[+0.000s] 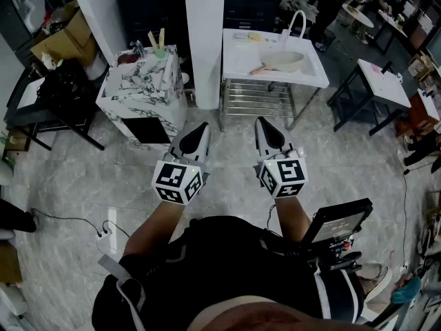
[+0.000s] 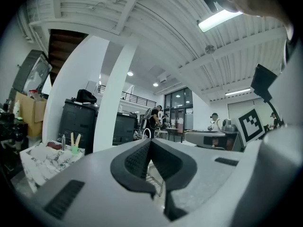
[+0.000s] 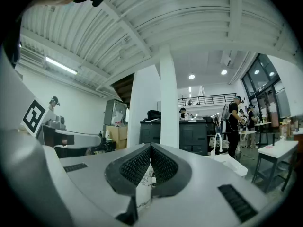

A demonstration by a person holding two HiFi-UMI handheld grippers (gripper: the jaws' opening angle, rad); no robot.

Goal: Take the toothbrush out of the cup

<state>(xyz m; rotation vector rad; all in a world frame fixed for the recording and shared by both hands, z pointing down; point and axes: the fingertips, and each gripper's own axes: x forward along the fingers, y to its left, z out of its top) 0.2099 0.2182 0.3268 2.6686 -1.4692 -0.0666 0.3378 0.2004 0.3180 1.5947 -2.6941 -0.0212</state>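
Note:
A small green cup (image 1: 160,52) stands at the back of a marble-patterned counter (image 1: 141,95), far ahead and to the left. Two toothbrushes (image 1: 157,38) stick up out of the cup. In the left gripper view the cup (image 2: 74,149) shows small at the left, on the counter (image 2: 42,162). My left gripper (image 1: 202,125) and right gripper (image 1: 262,121) are held level side by side over the floor, well short of the counter. Both are shut with nothing between their jaws, as the left gripper (image 2: 150,141) and right gripper (image 3: 150,145) show in their own views.
A white pillar (image 1: 204,33) rises between the counter and a white sink table (image 1: 241,61) with a faucet (image 1: 296,23) and basin (image 1: 282,61). Dark tables stand at the left (image 1: 41,109) and right (image 1: 382,81). Grey tiled floor (image 1: 227,150) lies between me and the counter.

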